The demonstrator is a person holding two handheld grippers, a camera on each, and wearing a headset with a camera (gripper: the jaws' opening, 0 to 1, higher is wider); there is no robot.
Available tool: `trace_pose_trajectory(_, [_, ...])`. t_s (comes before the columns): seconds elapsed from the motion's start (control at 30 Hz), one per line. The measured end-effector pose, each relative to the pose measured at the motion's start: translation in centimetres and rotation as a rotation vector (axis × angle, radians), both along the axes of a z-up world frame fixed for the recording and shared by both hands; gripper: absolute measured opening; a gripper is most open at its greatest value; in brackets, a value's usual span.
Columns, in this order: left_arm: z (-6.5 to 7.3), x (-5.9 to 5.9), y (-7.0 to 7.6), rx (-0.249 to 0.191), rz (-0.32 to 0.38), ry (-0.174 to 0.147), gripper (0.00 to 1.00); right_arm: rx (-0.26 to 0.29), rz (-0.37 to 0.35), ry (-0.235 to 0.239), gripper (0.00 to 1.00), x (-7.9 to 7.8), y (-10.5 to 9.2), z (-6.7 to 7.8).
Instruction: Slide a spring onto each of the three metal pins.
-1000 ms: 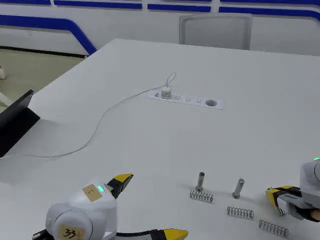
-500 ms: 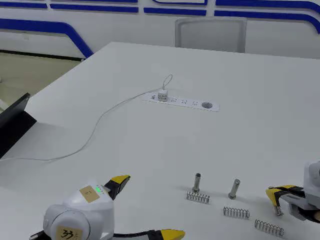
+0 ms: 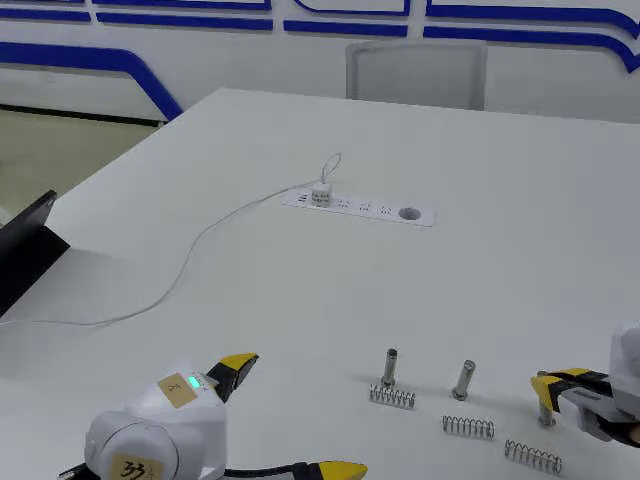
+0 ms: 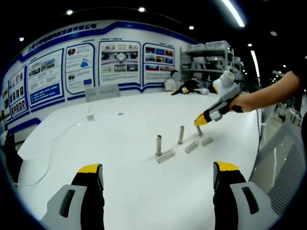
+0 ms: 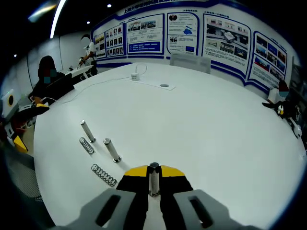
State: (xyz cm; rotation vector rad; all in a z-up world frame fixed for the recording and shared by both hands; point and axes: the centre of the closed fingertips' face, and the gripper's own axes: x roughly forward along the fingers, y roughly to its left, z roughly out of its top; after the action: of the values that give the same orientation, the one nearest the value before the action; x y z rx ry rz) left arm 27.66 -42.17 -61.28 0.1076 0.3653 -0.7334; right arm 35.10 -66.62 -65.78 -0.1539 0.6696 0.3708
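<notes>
Metal pin (image 5: 153, 186) sits clamped in our right gripper's (image 5: 153, 173) fingers over the white tabletop (image 3: 300, 300). Two more pins (image 3: 389, 367) stand nearby, three springs (image 3: 468, 427) lying beside them; our left gripper's (image 4: 157, 178) fingers are spread wide, holding nothing.

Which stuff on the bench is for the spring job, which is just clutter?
Job: two standing pins, third pin clamped in right gripper, three loose springs, open left gripper.
Clutter: power strip, plugged charger, white cable, chair, dark panel at left.
</notes>
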Motion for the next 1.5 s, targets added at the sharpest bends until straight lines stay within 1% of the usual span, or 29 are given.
trace_pose_trajectory(0.17, [0.0,0.0,0.0,0.001,-0.002,0.0,0.97,0.024,-0.008,-0.015,0.07,-0.2,-0.3,0.1])
trace_pose_trajectory(0.33, [0.0,-0.1,-0.1,0.003,-0.004,0.003,0.97,0.019,-0.006,-0.032,0.08,-0.3,-0.5,0.2])
trace_pose_trajectory(0.5, [-0.1,-0.1,-0.2,0.003,-0.007,0.006,0.97,0.066,-0.024,-0.058,0.08,-0.7,-0.6,0.3])
trace_pose_trajectory(0.63, [-0.1,-0.2,-0.3,0.004,-0.011,0.008,0.97,0.054,-0.009,-0.085,0.08,-1.0,-0.5,0.4])
trace_pose_trajectory(0.73, [-0.2,-0.3,-0.3,0.006,-0.014,0.01,0.97,0.045,0.01,-0.117,0.08,-1.3,-0.4,0.5])
trace_pose_trajectory(0.8, [-0.1,-0.3,-0.3,0.007,-0.014,0.009,0.97,0.052,0.011,-0.126,0.08,-1.3,-0.4,0.5])
trace_pose_trajectory(0.93, [-0.1,-0.2,-0.2,0.007,-0.011,0.007,0.97,0.065,0.0,-0.133,0.08,-1.3,-0.6,0.6])
trace_pose_trajectory(1.33, [-0.2,-0.3,-0.3,0.01,-0.015,0.008,0.97,0.069,-0.012,-0.149,0.09,-1.7,-0.6,0.6])
trace_pose_trajectory(1.5, [-0.3,-0.3,-0.3,0.014,-0.016,0.011,0.97,0.074,-0.029,-0.142,0.09,-1.9,-0.9,0.5])
